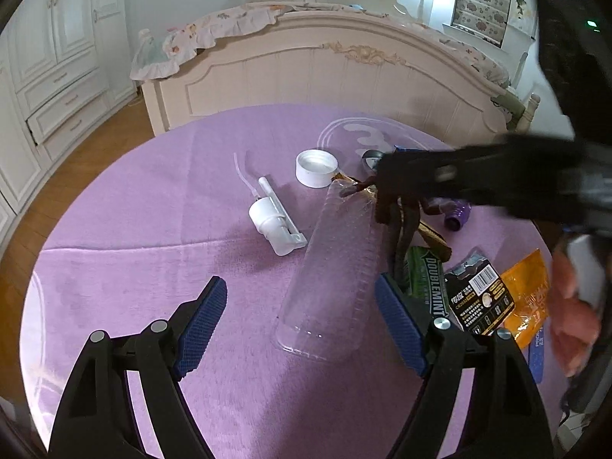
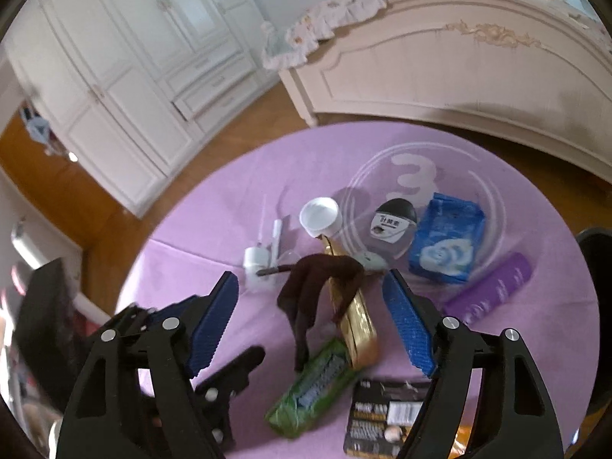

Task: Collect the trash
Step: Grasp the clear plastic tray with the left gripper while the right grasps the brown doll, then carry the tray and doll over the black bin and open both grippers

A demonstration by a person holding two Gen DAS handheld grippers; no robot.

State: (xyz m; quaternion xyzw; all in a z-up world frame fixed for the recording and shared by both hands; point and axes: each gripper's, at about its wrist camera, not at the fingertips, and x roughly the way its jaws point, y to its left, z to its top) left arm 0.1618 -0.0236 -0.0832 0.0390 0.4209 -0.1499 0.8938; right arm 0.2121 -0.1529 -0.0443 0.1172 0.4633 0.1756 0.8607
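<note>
Trash lies on a round purple cloth-covered table [image 1: 153, 210]. In the left wrist view my left gripper [image 1: 300, 321] is open, its blue pads either side of the near end of a clear plastic tray [image 1: 336, 275] lying flat. My right gripper [image 1: 397, 187] reaches in from the right above a dark brown banana peel [image 1: 401, 229]. In the right wrist view my right gripper [image 2: 311, 317] is open above the banana peel [image 2: 317, 283], a gold wrapper [image 2: 355, 325] and a green gum pack [image 2: 313, 386]. A black battery card [image 2: 382, 417] lies nearest.
A white pump head [image 1: 271, 222], a white cap [image 1: 315, 168], a blue tissue pack [image 2: 445, 237], a purple bottle [image 2: 493, 287], a black-and-white pouch [image 2: 394, 222] and an orange packet [image 1: 531, 298] lie on the table. A bed footboard [image 1: 325, 76] stands behind; white wardrobes [image 2: 114, 76] to the left.
</note>
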